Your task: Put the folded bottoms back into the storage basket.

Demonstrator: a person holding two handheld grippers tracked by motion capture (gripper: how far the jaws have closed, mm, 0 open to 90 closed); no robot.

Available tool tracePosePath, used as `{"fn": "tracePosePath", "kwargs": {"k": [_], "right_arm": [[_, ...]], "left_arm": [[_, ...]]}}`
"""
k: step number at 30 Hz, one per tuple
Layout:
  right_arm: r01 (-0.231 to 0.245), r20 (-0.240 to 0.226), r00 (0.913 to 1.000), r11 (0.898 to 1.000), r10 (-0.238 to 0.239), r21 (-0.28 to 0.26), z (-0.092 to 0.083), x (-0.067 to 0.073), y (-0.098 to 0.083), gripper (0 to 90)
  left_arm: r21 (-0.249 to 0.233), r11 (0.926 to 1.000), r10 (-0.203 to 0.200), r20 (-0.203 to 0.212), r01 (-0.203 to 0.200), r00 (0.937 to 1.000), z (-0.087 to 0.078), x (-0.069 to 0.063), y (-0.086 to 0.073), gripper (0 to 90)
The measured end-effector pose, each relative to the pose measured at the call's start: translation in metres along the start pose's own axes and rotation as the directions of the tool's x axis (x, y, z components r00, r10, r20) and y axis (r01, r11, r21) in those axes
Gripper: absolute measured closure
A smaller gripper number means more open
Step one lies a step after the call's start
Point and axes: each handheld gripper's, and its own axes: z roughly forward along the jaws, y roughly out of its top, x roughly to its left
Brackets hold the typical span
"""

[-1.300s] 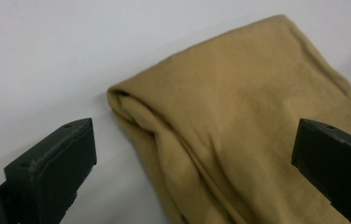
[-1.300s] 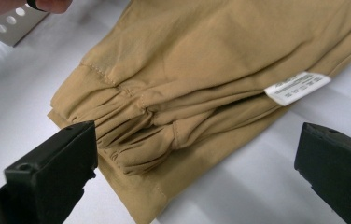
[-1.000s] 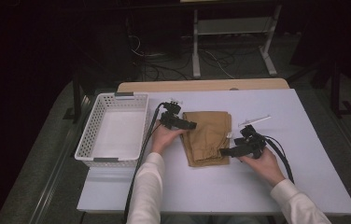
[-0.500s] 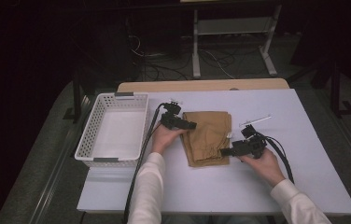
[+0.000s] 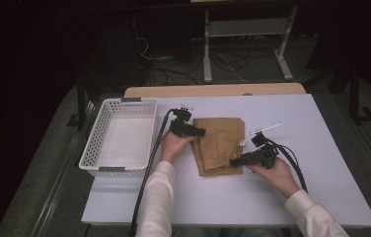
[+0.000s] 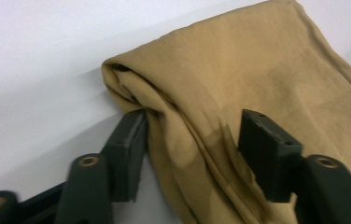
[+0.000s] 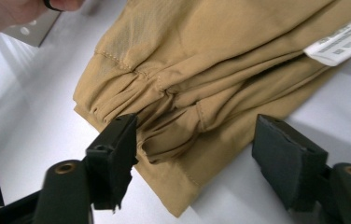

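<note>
White worktop (image 5: 321, 163) lying mostly bare | one tan cloth (image 5: 220, 143) | one basket (image 5: 119, 140) | left tongs (image 5: 201, 132), right tongs (image 5: 233, 161) closing around cloth edges, not pinching yet

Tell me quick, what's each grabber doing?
Left gripper: open, closing around the tan cloth's folded edge.
Right gripper: open, closing around its gathered hem.
</note>
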Motion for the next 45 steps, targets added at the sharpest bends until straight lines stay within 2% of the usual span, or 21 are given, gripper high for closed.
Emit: {"fn": "tracePosePath", "kwargs": {"k": [8, 11, 17, 26, 32, 37, 45], "right_arm": [[-0.061, 0.038, 0.9974, 0.998, 0.061, 0.011, 0.005, 0.006, 0.004, 46.3], [-0.075, 0.001, 0.9972, 0.997, 0.075, 0.017, 0.007, 0.005, 0.005, 54.0], [-0.137, -0.005, 0.9906, 0.99, 0.137, 0.018, 0.007, 0.001, 0.006, 76.7], [-0.124, -0.007, 0.9922, 0.992, 0.124, -0.009, 0.003, 0.006, 0.004, 81.7], [-0.12, -0.022, 0.9925, 0.992, 0.12, -0.022, -0.002, 0.008, 0.003, 81.9], [-0.111, -0.025, 0.9936, 0.993, 0.11, -0.031, -0.007, 0.013, 0.002, 81.9], [-0.098, -0.026, 0.995, 0.994, 0.096, -0.057, -0.016, 0.021, 0.002, 81.9]], "left_arm": [[-0.006, 1.0, -0.005, 0.015, 0.006, 0.9999, 0.002, -0.001, 0.0, 63.3], [-0.003, 0.9998, -0.022, 0.033, 0.022, 0.9992, 0.003, 0.0, -0.001, 70.1], [-0.012, 0.9997, -0.021, 0.034, 0.022, 0.9992, 0.004, -0.002, 0.0, 79.6], [-0.02, 0.9998, 0.008, 0.02, -0.008, 0.9998, 0.002, -0.006, 0.001, 82.1], [-0.033, 0.9984, 0.046, 0.001, -0.046, 0.9989, -0.002, -0.013, 0.002, 82.6], [-0.03, 0.9977, 0.061, -0.004, -0.061, 0.9981, -0.009, -0.017, 0.004, 82.8], [-0.055, 0.9945, 0.088, -0.012, -0.089, 0.996, -0.02, -0.024, 0.008, 83.0]]}}
